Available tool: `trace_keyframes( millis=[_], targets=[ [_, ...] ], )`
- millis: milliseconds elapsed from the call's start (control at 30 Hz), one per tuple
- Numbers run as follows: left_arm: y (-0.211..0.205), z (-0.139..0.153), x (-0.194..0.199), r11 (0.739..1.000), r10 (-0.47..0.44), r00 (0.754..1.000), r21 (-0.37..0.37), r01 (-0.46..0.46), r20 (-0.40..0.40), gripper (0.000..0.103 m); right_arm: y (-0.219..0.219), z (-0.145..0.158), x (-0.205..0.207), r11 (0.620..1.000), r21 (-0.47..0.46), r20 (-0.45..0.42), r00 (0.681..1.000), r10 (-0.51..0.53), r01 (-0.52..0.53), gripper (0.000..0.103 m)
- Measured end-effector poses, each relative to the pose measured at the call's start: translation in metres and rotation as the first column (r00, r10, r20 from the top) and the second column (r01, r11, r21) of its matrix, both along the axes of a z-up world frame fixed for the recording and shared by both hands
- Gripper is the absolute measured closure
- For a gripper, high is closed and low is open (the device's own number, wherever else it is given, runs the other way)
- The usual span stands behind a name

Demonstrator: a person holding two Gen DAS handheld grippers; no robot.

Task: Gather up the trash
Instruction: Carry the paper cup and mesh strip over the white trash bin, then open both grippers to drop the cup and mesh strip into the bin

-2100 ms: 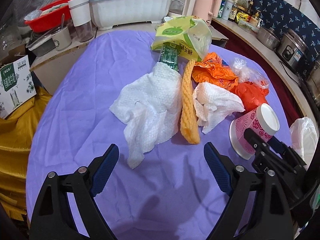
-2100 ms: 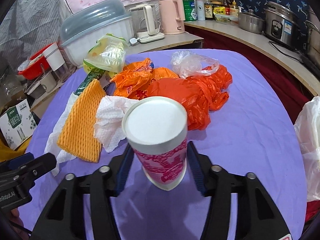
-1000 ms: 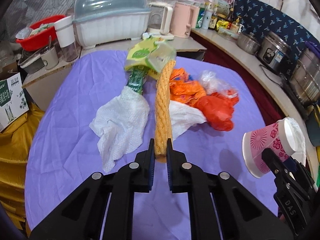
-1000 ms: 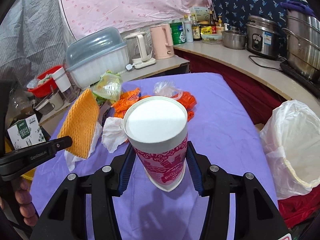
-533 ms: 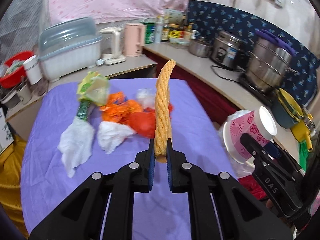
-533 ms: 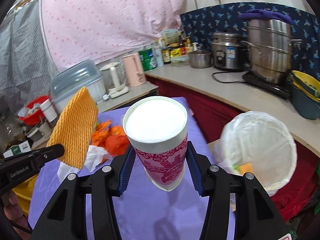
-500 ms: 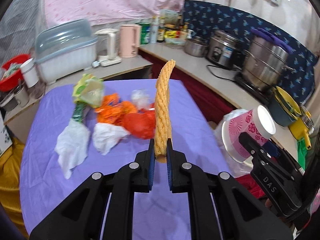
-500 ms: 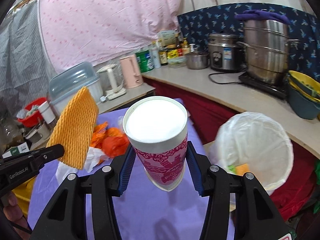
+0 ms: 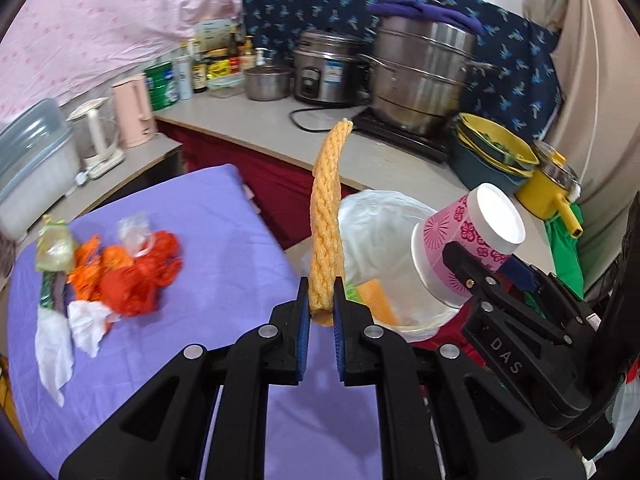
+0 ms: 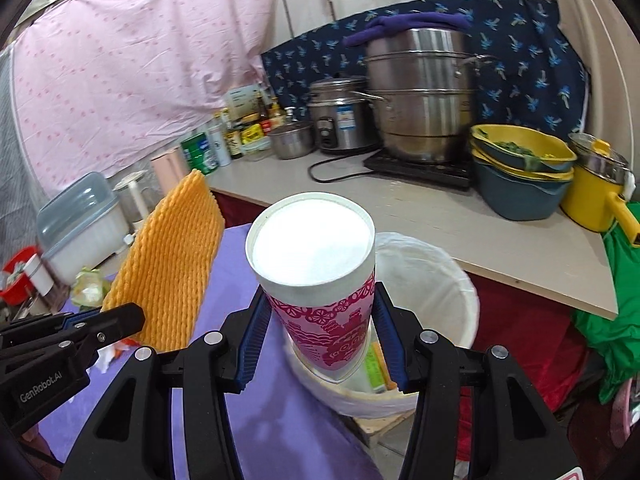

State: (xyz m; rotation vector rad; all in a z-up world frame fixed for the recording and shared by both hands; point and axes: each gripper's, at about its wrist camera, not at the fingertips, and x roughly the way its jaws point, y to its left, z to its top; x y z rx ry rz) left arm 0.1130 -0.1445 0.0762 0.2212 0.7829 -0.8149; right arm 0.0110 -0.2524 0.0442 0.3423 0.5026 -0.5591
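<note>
My left gripper (image 9: 321, 312) is shut on an orange foam net (image 9: 326, 224), held upright in the air at the table's right edge; the net also shows in the right wrist view (image 10: 168, 264). My right gripper (image 10: 320, 344) is shut on a pink-patterned paper cup (image 10: 320, 280), held bottom-forward above the white-lined trash bin (image 10: 444, 280). The cup also shows in the left wrist view (image 9: 464, 248), over the bin (image 9: 384, 232). Several scraps lie inside the bin.
On the purple table (image 9: 224, 240) lie orange plastic bags (image 9: 132, 272), white tissues (image 9: 68, 328) and a green wrapper (image 9: 52, 264). A counter (image 10: 460, 220) behind the bin carries pots, a steamer, bowls and bottles. A green bag (image 10: 616, 304) hangs at right.
Both grippers have swung right, away from the trash pile toward the bin, carrying the foam net and the cup. The cup now hangs over the bin's opening.
</note>
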Motion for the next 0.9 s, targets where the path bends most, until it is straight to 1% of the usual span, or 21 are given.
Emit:
trace_keyframes(
  millis=[167, 433, 500, 733, 833, 867, 900],
  targets=[
    [-0.042, -0.012, -0.007, 0.998, -0.049, 0.999, 0.031, 0.049, -0.003, 0.093, -0.039, -0.017, -0.004, 0.998, 0.03, -0.023, 0.998, -0.051, 0.051, 0.054],
    [-0.089, -0.046, 0.006, 0.992, -0.089, 0.993, 0.08, 0.095, -0.079, 0.093, -0.079, -0.051, 0.0, 0.991, 0.089, -0.068, 0.993, -0.097, 0.103, 0.054],
    [-0.098, -0.054, 0.01, 0.991, -0.092, 0.991, 0.089, 0.101, -0.1, 0.093, -0.085, -0.057, 0.001, 0.989, 0.102, -0.072, 0.992, -0.101, 0.108, 0.054],
    [-0.113, -0.073, 0.017, 0.986, -0.099, 0.987, 0.12, 0.114, -0.125, 0.092, -0.1, -0.073, 0.005, 0.983, 0.131, -0.087, 0.989, -0.119, 0.13, 0.054],
    [-0.115, -0.079, 0.021, 0.986, -0.098, 0.984, 0.12, 0.117, -0.149, 0.092, -0.102, -0.077, 0.009, 0.982, 0.139, -0.093, 0.989, -0.115, 0.128, 0.053],
    [-0.117, -0.08, 0.022, 0.986, -0.101, 0.982, 0.118, 0.121, -0.157, 0.091, -0.104, -0.079, 0.011, 0.982, 0.144, -0.096, 0.989, -0.112, 0.126, 0.053],
    [-0.118, -0.083, 0.024, 0.984, -0.112, 0.978, 0.114, 0.133, -0.177, 0.086, -0.104, -0.08, 0.012, 0.981, 0.147, -0.097, 0.989, -0.111, 0.124, 0.052]
  ],
)
